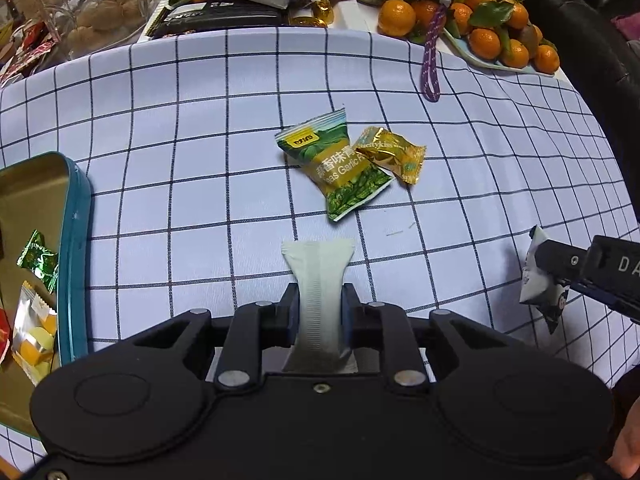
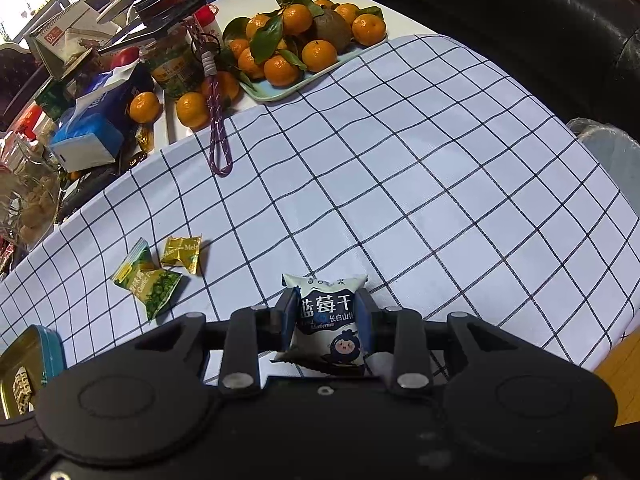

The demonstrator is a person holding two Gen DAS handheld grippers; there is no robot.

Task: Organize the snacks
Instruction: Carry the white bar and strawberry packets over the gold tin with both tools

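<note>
My left gripper is shut on a plain white snack packet, held above the checked cloth. Ahead of it lie a green garlic-pea packet and a gold candy, touching each other. My right gripper is shut on a white and dark blue blueberry packet; the same packet shows at the right edge of the left wrist view. The pea packet and gold candy lie to its left. An open teal tin at far left holds a green candy and other wrapped sweets.
A plate of mandarins with leaves stands at the back, with loose mandarins, a jar, a blue tissue pack and a purple lanyard beside it. A glass jar of nuts stands back left. A black sofa lies beyond the table.
</note>
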